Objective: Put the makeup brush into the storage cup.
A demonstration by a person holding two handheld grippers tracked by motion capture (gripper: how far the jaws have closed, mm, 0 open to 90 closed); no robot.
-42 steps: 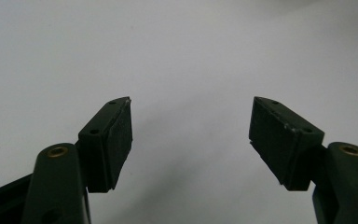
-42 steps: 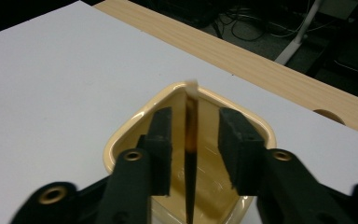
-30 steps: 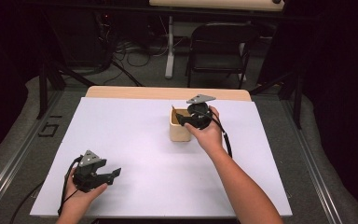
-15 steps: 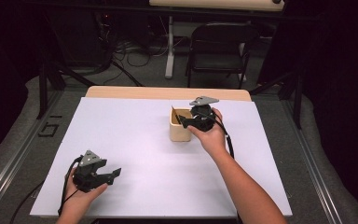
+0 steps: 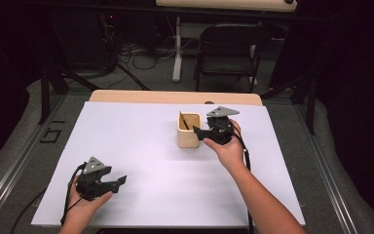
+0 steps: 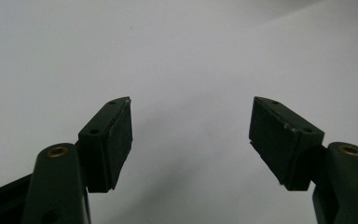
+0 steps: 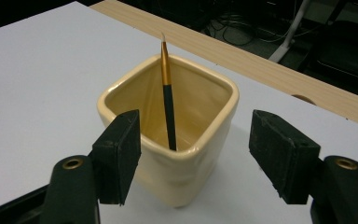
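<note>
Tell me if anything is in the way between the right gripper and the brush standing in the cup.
Only the cup's own wall. The right gripper is open just in front of the cream cup, and the brush leans inside it, its tip above the rim. From above, nothing visible blocks the brush.

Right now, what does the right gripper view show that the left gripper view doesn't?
Right gripper view: a yellow cup with a brush standing tilted inside, just beyond the open right gripper, plus the table's wooden edge. Left gripper view: the open left gripper over bare sheet. Both show two black jaws spread apart above the white sheet.
</note>
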